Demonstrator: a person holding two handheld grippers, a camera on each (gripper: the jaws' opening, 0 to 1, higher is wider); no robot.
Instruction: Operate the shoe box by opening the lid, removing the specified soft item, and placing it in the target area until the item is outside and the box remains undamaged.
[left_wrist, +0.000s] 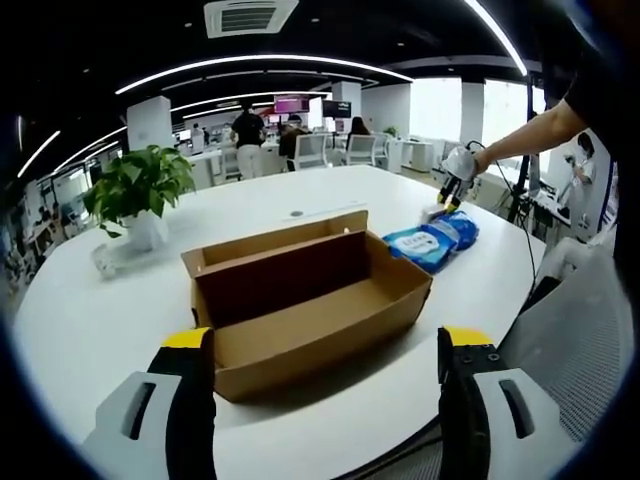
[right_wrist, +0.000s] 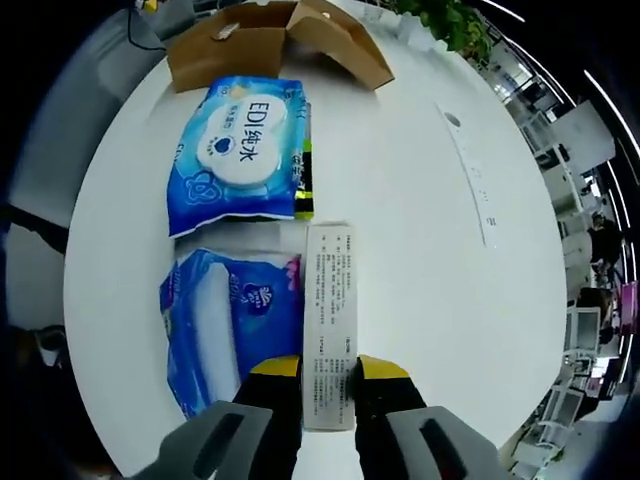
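Shoe box (left_wrist: 310, 305) sits open and empty on the white table (left_wrist: 90, 330), your left gripper (left_wrist: 325, 370) gaping before it. Your right gripper (right_wrist: 328, 385), well beyond the box beside two blue wipe packs (right_wrist: 243, 155), clamps a narrow white pack (right_wrist: 330, 300); placing looks underway, so part those jaws next.

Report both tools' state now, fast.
Left tool: open, holding nothing, facing the open box.
Right tool: shut on the white pack, beside the blue packs on the table.
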